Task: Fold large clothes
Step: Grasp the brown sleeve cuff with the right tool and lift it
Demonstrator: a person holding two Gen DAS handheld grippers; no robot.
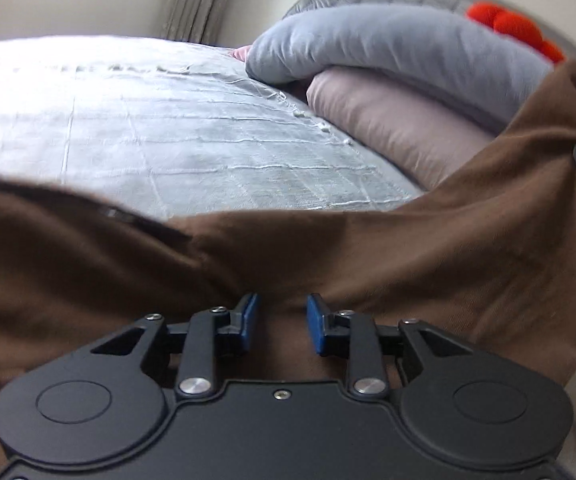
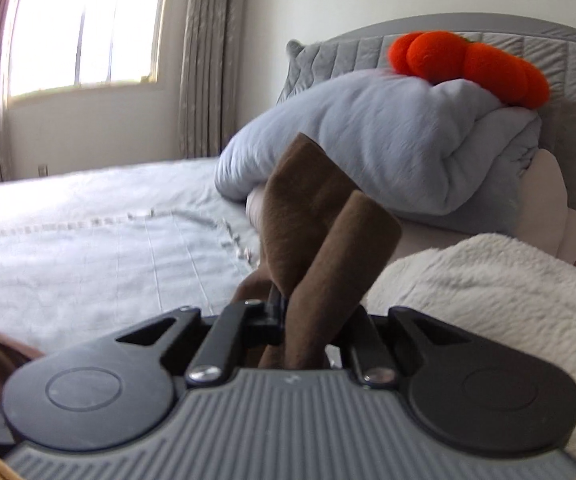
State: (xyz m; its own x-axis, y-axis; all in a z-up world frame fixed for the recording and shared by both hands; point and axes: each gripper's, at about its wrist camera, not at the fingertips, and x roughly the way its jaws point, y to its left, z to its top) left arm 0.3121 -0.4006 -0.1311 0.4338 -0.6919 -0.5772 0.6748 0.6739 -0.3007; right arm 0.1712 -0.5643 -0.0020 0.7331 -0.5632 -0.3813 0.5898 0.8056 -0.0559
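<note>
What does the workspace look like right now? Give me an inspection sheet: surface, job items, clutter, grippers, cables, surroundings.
Surface: bed with a pale grey bedspread, stitched lines across it.
Job's things: brown garment, lifted and stretched between both grippers; a bunched end sticks up from the right one.
Clutter: folded grey-blue duvet on a pink pillow; orange plush toy on top; cream fleece blanket at right.
Grippers: left gripper has its jaws apart, brown fabric between them, grip uncertain; right gripper is shut on the garment.
Cables: nothing seen.
Surroundings: window, beige curtains, grey padded headboard, white wall.
</note>
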